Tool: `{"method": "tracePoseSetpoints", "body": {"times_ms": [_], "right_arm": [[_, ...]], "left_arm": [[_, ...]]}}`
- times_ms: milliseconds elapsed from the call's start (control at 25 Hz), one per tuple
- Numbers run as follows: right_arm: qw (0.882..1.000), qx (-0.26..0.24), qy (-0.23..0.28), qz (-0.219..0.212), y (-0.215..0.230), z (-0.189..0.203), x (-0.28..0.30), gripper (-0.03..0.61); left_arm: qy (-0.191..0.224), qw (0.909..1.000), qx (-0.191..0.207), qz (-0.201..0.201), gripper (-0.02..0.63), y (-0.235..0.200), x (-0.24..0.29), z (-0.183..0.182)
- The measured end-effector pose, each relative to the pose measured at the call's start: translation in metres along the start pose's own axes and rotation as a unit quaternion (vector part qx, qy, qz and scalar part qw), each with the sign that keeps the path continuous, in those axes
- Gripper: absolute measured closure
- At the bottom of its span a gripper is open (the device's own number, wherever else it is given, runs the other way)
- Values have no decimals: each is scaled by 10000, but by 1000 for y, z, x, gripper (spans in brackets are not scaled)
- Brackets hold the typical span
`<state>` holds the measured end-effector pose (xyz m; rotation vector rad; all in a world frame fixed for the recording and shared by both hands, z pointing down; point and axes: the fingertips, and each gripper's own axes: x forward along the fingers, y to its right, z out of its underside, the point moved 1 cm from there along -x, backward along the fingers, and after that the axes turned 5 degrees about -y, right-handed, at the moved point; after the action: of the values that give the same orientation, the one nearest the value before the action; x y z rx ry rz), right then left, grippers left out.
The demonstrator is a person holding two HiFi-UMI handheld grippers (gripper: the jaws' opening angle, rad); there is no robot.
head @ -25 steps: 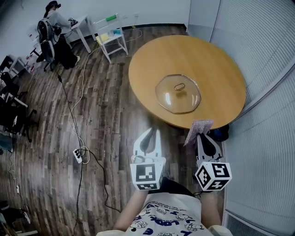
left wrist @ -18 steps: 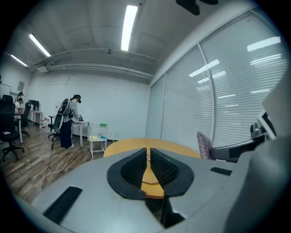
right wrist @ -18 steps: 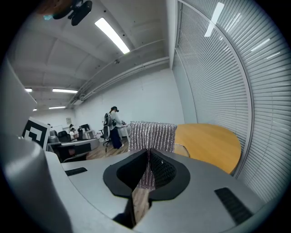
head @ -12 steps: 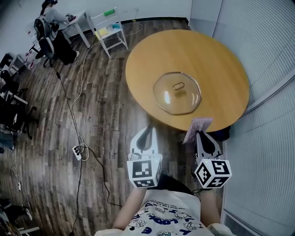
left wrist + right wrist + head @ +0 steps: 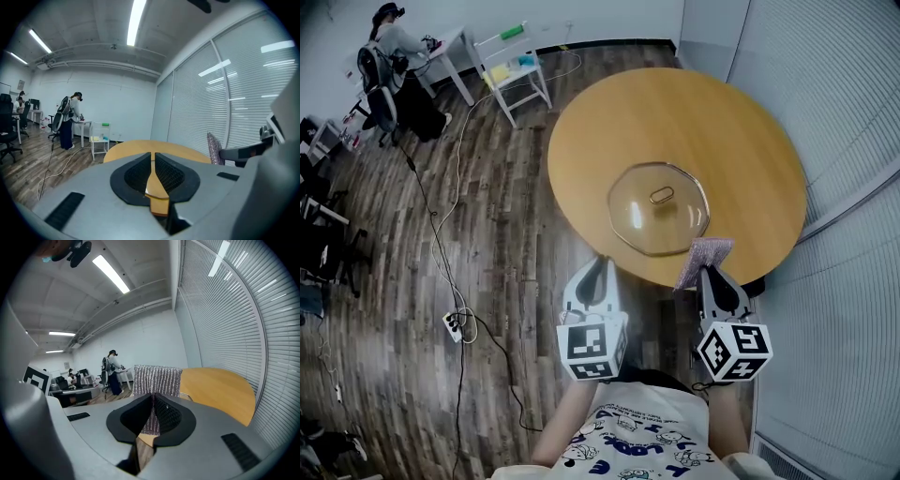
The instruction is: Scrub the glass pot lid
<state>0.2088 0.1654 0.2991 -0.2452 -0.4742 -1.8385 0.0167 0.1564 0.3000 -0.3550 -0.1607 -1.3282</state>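
Observation:
The glass pot lid [image 5: 658,208], clear with a small metal handle [image 5: 662,196], lies flat on the round wooden table [image 5: 741,141] near its front edge. My right gripper [image 5: 711,270] is shut on a silvery scrub pad [image 5: 703,258] that stands up from the jaws just short of the table edge. The right gripper view shows that pad [image 5: 157,380] pinched between the jaws of the right gripper [image 5: 153,401]. My left gripper [image 5: 597,265] hovers over the floor, left of the pad and below the lid. In its own view the left gripper [image 5: 153,157] is shut, holding nothing.
Slatted blinds [image 5: 834,84] run close along the table's right side. A white shelf cart [image 5: 517,67] and a person at a desk [image 5: 389,47] are far back left. Cables and a power strip [image 5: 457,323] lie on the wood floor to my left.
The table and lid have drawn closer to both grippers. The right gripper still holds the pad and the left stays shut.

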Motion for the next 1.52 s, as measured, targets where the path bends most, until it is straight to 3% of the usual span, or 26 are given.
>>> {"method": "tracePoseSetpoints", "body": {"times_ms": [560,1200,1520], "right_arm": [[9999,-36,-46,107,-7,-58,106,541],[9984,-38,-382,420,5,-80,201,541],[9965,-234,-749,294,-2,-81,235,541]], "left_arm": [[-138,9995,10,266,583,-44,98,-44],[-632,9963,41,589,583,-91,182,-40],[-905,9929,32,765,583,-98,199,-27]]}}
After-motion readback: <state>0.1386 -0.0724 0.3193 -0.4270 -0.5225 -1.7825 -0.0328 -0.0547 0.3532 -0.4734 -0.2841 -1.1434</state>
